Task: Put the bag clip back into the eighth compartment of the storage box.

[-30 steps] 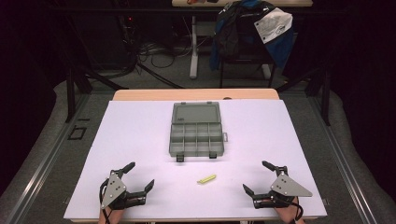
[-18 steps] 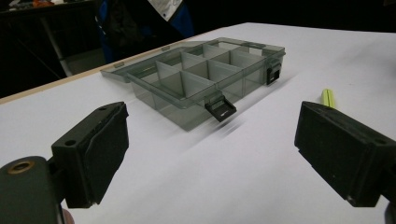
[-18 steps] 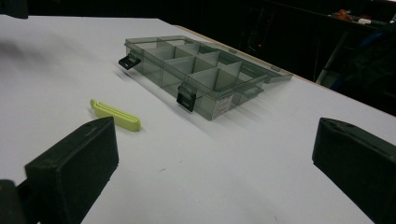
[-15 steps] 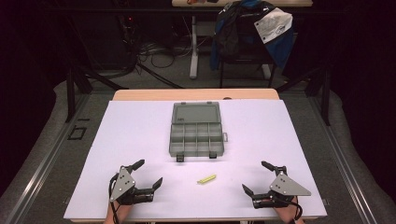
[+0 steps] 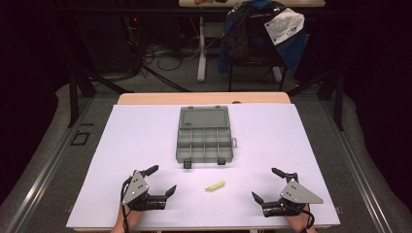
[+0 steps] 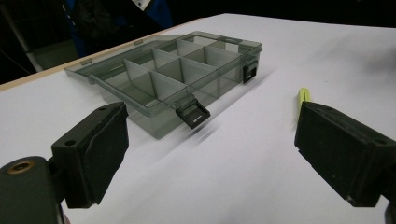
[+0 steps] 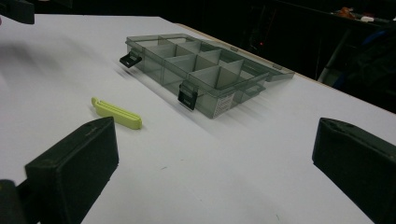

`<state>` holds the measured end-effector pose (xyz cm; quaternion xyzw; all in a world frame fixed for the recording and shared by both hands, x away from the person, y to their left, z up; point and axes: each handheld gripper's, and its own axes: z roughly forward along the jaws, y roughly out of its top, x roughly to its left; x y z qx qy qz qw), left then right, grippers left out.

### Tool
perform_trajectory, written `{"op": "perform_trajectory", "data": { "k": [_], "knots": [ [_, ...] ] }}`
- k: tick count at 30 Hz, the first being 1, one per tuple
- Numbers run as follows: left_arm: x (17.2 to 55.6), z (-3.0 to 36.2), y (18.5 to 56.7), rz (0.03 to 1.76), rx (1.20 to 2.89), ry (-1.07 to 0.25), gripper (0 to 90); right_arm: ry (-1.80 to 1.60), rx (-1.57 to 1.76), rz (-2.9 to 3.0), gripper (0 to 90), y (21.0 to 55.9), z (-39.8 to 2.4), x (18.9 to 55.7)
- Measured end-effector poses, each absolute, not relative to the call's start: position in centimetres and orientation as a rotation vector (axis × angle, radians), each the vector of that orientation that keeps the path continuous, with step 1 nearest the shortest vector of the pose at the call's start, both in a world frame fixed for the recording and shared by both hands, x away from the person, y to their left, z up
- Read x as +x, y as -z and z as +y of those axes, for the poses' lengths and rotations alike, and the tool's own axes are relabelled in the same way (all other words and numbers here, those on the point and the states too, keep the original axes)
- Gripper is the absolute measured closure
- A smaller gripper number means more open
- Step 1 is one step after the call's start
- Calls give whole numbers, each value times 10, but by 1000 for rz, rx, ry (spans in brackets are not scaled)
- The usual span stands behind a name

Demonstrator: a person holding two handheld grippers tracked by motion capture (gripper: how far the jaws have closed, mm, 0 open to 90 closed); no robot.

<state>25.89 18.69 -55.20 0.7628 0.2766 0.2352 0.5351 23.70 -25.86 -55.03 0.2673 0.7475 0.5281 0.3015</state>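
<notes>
Yellow-green plastic stick [image 5: 214, 186] lies flat on the white sheet [image 5: 145, 131] covering the bench, near the front edge, roughly midway btw the two tongs and touching neither. Slim, flat, w/ lengthwise ridges and a rounded, slightly hooked end, seen best in the right gripper view [image 7: 116, 114]; in the left gripper view just its tip [image 6: 303, 95] pokes up behind the right-hand jaw. In the high view it sits at a slight slant, its right end a bit farther from the person.

Just beyond it, toward the bench centre: a smoky-grey see-through compartment box [image 5: 204, 141], lid flung open flat at the back, dividers forming a grid of small cells, two dark latches hanging at the front edge. Cells look bare as far as visible. Box and stick are apart.

Left tongs [image 5: 155, 179] rest low at the front left, jaws spread wide, nothing btw them. Right tongs [image 5: 265, 184] at the front right, also spread wide, gripping nothing. Both well apart from the stick. A chair w/ a blue jacket [image 5: 262, 34] stands on the floor behind the bench.
</notes>
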Motion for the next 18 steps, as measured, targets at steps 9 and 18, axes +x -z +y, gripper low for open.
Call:
{"op": "perform_trajectory", "data": {
  "k": [9, 18],
  "knots": [
    [262, 175, 548, 647, 1852, -549, 101, -1405, 714, 1984, 1, 551, -258, 238],
    [268, 161, 543, 638, 1904, -524, 104, -1403, 715, 1990, 2, 551, -257, 238]
  ]
}}
